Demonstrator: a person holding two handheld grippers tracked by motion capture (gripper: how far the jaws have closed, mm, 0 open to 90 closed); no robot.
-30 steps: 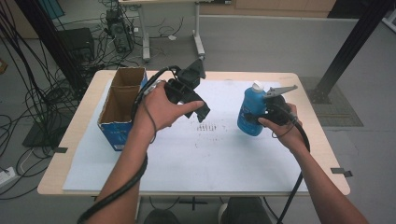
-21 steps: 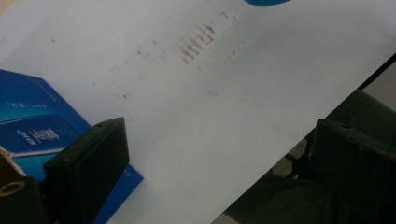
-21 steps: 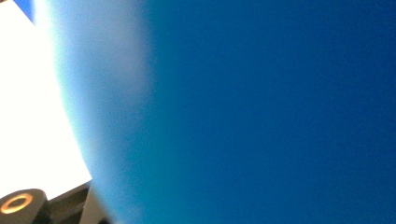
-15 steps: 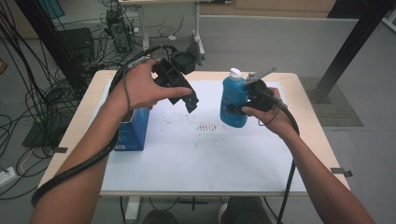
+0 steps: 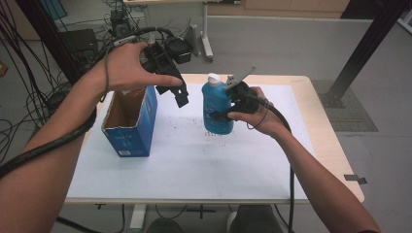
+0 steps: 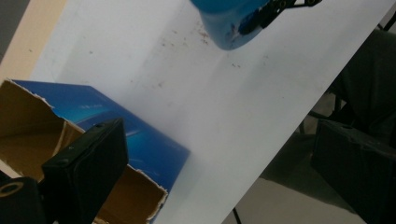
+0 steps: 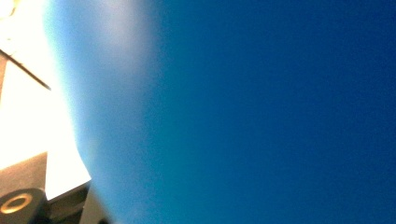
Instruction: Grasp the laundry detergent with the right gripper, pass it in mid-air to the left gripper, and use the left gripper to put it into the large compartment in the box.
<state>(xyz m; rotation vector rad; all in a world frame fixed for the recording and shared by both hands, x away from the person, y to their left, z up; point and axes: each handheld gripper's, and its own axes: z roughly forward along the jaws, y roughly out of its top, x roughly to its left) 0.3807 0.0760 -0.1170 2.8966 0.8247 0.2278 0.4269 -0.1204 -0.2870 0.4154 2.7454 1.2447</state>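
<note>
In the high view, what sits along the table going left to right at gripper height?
Open blue box → left gripper, raised just right of the box's top → blue bottle → right gripper clamped on the bottle, its body and hand on the bottle's right.

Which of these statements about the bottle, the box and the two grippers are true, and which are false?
1. The right gripper is closed on the blue bottle. True.
2. The blue bottle lies inside the box. False: it is held above the table, right of the open blue cardboard box.
3. The left gripper holds the white cap. False: its jaws are apart with nothing between them.
4. The cardboard box stands open at the top. True.
</note>
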